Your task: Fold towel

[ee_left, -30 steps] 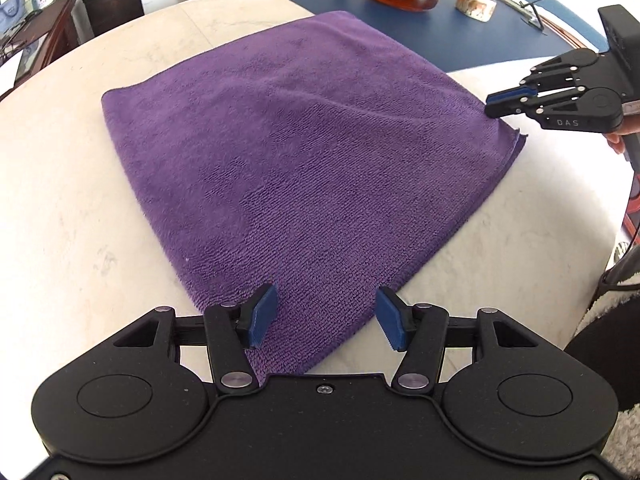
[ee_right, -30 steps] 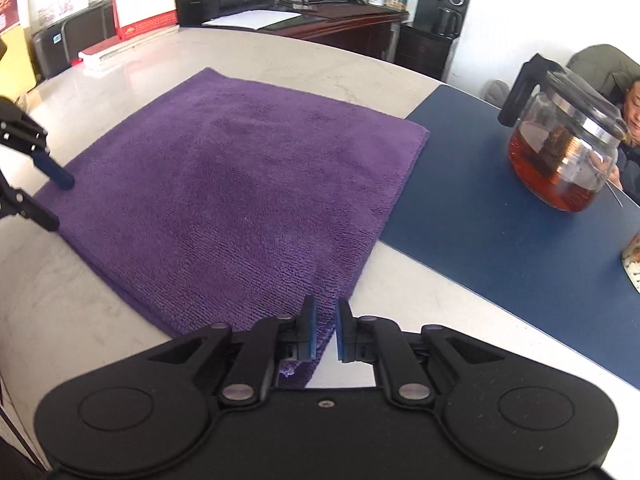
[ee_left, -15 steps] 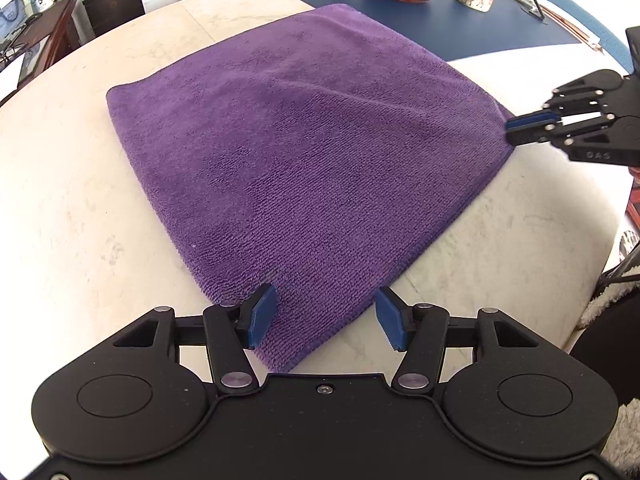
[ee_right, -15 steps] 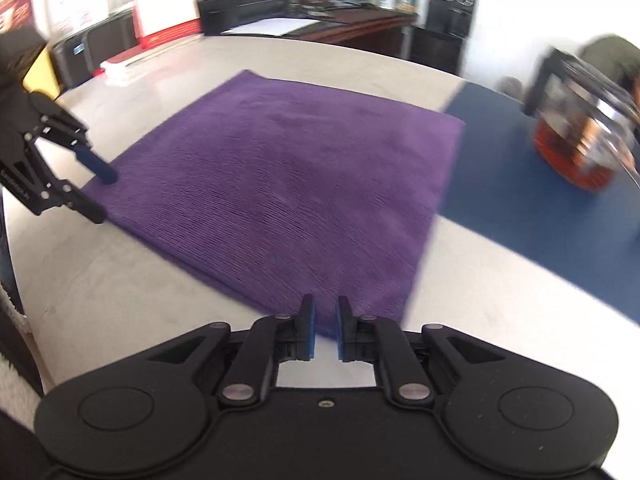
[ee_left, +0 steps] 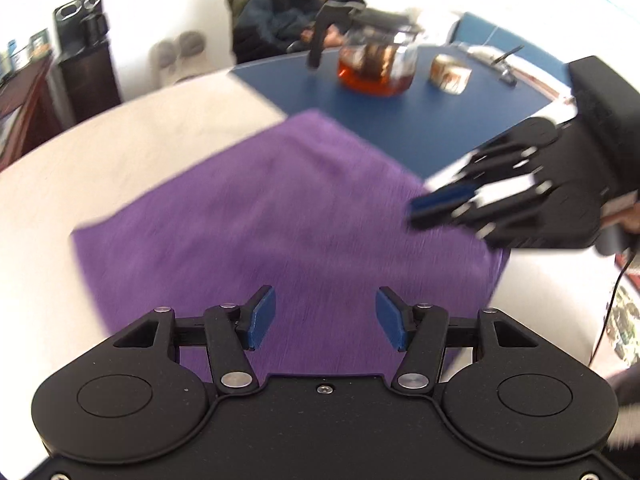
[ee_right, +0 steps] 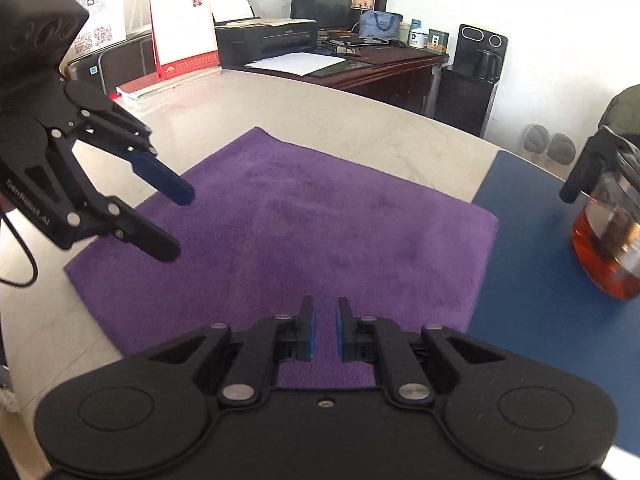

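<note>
Both claws are hanging over the purple towel point(ee_right: 304, 216), neither one gripping it. Nearest in the left wrist view, the left gripper point(ee_left: 326, 318) is standing with its blue pads well apart and nothing but bare cloth showing in the gap between them. In the right wrist view the right gripper point(ee_right: 324, 330) is showing its pads drawn almost together, only a thin slit left, with no fold of cloth caught in it (the towel is passing beneath the fingers, not between them).

Spread flat on the pale round table point(ee_right: 328, 120), the towel is lying as a single unfolded sheet, one corner reaching onto the dark blue mat point(ee_right: 532, 280) on the far right of the tabletop. Seen from the right wrist camera, the left gripper point(ee_right: 176, 220) is hovering over the towel's left corner; from the left wrist camera, which is blurring, the right gripper point(ee_left: 418, 210) is hovering over the towel's right side.

Further back, a glass teapot point(ee_left: 376, 66) with dark amber liquid is sitting on the blue mat, a small box point(ee_left: 450, 74) just beside it. Beyond the table edge a person point(ee_left: 296, 12) in a dark jacket is sitting, while in the other direction a desk calendar point(ee_right: 184, 32) and a black printer point(ee_right: 266, 42) are standing.
</note>
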Tool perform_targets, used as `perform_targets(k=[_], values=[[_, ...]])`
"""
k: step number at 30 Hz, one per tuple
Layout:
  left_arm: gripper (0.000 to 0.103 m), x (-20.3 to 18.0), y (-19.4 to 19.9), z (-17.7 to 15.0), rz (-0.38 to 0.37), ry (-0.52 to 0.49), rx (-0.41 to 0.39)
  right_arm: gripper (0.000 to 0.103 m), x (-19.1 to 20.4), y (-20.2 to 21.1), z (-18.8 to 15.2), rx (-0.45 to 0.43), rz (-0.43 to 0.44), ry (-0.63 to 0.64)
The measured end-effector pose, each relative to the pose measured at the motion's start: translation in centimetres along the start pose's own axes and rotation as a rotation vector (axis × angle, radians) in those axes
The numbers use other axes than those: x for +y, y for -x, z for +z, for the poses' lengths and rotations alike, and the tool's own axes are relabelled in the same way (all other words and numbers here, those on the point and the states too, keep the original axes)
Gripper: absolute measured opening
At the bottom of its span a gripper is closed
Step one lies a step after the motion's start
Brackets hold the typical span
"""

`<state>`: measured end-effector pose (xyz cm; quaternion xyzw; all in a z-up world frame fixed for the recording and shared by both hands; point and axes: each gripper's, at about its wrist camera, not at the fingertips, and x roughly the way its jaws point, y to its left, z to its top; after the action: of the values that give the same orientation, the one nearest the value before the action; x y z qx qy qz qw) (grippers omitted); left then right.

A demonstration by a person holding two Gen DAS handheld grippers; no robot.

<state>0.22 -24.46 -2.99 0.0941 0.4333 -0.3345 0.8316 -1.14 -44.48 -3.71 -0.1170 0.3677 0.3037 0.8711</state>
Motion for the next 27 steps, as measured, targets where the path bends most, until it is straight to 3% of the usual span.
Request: perform_targets(k=[5, 9, 15, 25, 27], values=[[0.056, 2.0, -5.1, 0.6, -0.115, 0.086, 0.066, 0.008, -2.3, -4.1, 1.1, 0.024, -0.011, 0.013], [0.056, 2.1, -4.2, -1.1, -0.127, 0.107, 0.063, 0.008, -2.9, -4.0, 0.3, 0.011, 0.002, -0.002], [0.056, 2.0, -0.6, -5.1, -0.036, 0.082, 0.124, 0.008, -4.3, -2.2, -1.4, 0.002, 0.017, -0.059], [0.056, 4.3, 3.3, -8.0, 0.105, 0.279, 0.26, 0.008, -5.6, -2.3, -0.5, 0.041, 0.067, -0.065], [0.056, 5.2, 4.1, -7.4, 0.126, 0.33, 0.238, 0.009, -5.7, -2.2, 0.4, 0.049, 0.057, -0.046]])
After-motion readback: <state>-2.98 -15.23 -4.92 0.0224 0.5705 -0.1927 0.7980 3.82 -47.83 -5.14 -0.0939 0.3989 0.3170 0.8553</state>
